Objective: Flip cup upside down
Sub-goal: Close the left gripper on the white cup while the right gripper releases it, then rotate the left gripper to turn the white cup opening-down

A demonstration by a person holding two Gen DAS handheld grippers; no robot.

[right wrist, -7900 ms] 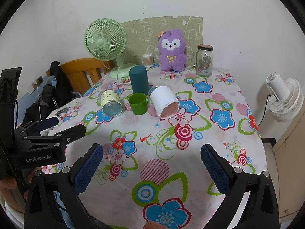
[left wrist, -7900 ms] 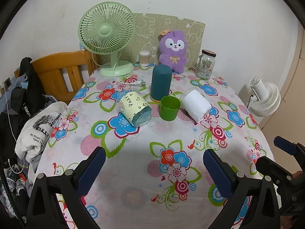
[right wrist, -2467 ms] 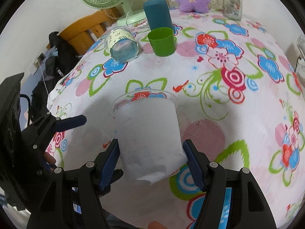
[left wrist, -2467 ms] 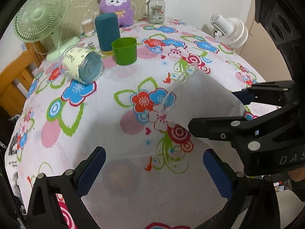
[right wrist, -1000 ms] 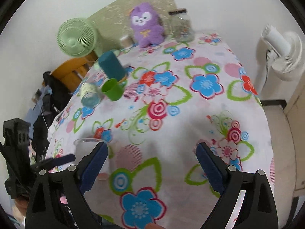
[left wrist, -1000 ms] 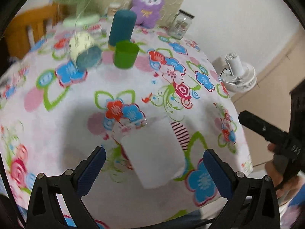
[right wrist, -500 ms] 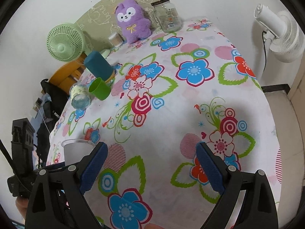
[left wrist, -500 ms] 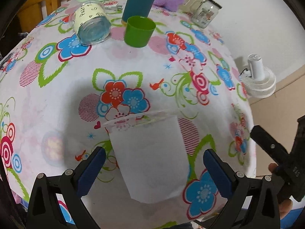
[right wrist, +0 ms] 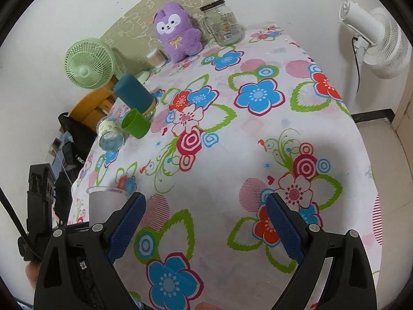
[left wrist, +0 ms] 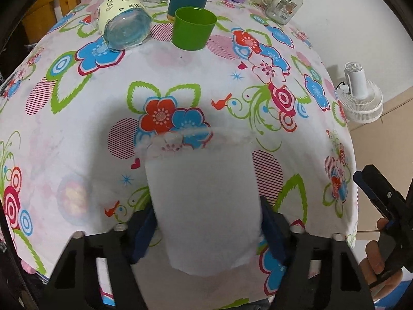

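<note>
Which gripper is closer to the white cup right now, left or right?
Left. The left gripper is shut on the white cup, one finger on each side. The right gripper is open and apart from it; the cup sits off to its left.

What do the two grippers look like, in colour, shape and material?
Both look alike. The left gripper and the right gripper each have a matte black, angular frame with triangular cut-outs and small silver screws. Each finger carries a dark blue pad with a fine dotted texture. No cables or markings are visible on them.
</note>
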